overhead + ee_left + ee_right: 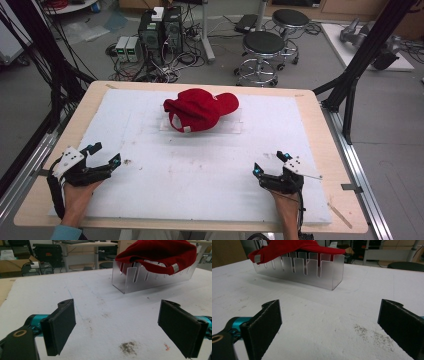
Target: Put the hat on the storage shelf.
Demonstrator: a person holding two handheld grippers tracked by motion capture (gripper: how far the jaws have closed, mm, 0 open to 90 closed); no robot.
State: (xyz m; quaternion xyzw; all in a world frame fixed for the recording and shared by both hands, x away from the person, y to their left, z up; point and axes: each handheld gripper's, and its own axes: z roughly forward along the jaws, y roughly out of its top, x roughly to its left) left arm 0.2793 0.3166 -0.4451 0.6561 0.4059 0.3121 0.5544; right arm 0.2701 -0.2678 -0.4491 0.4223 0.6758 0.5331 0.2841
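High view: red cap point(202, 109) resting on a clear slotted rack point(235, 126) at the far middle of the white surface point(200, 175). Left gripper point(104, 156) and right gripper point(271, 163) sit well short of the cap (either side), jaws spread wide, grasping nothing.

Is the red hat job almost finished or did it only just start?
It looks barely started. Done: nothing yet, the red cap sits on its clear slotted stand at the far middle of the white board. In hand: nothing, the left claw and right claw are both open and empty, near the front edge. Left: reaching the cap and handling it.
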